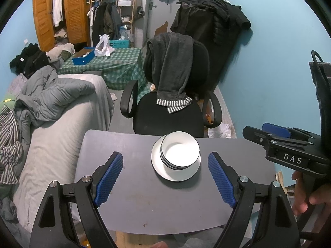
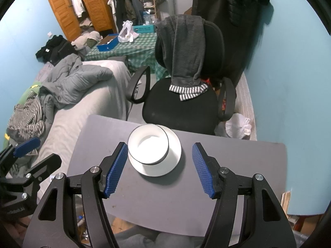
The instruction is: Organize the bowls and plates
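A stack of white bowls (image 1: 179,150) (image 2: 148,143) with dark rims sits on a white plate (image 1: 163,170) (image 2: 172,165) near the far edge of a small grey table (image 1: 134,202) (image 2: 186,196). My left gripper (image 1: 165,164) hovers open over the table on the near side of the stack, blue pads wide apart and nothing between them. My right gripper (image 2: 159,154) is open too, held above the table just short of the plate, touching neither bowl nor plate. Each gripper shows at the edge of the other's view, with a hand (image 1: 304,198) on the right one.
A black office chair (image 1: 171,111) (image 2: 182,101) draped with a grey garment stands right behind the table. A bed with grey bedding (image 1: 62,107) (image 2: 82,95) runs along the left. A blue wall (image 1: 269,82) is close on the right. Bare grey tabletop lies in front of the plate.
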`<state>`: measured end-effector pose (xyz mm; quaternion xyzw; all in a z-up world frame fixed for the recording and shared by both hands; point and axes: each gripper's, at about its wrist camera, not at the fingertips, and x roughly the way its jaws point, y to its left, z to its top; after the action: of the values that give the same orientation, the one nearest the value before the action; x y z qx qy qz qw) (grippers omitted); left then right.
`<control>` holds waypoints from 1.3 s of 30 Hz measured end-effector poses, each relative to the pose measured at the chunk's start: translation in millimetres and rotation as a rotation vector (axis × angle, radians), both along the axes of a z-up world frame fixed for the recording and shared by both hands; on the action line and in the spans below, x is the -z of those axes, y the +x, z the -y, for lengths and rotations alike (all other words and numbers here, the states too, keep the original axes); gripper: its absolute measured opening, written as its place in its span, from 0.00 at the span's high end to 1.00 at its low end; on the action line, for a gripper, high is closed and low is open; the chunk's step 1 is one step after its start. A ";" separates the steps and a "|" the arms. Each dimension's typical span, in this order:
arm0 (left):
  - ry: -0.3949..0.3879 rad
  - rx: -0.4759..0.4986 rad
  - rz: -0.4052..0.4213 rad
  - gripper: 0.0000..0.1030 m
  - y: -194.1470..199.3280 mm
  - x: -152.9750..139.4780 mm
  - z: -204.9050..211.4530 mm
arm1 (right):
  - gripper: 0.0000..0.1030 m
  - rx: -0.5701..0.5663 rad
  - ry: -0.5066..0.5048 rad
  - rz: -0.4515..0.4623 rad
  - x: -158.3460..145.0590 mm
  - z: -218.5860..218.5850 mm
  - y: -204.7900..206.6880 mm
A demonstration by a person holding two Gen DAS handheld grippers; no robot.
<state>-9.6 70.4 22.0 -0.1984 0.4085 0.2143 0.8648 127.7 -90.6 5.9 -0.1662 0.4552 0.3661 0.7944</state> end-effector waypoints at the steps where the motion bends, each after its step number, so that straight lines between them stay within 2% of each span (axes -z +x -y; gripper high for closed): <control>1: 0.000 -0.001 0.000 0.17 0.4 0.3 0.1 | 0.38 0.001 0.000 0.000 -0.1 -0.1 -0.1; 39: -0.008 -0.012 0.002 0.17 -2.3 2.6 7.3 | 0.38 -0.001 -0.002 -0.003 -0.8 -0.4 2.5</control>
<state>-11.9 63.0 19.5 -0.2045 0.4074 0.2176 0.8631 130.1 -90.2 6.7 -0.1667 0.4569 0.3665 0.7932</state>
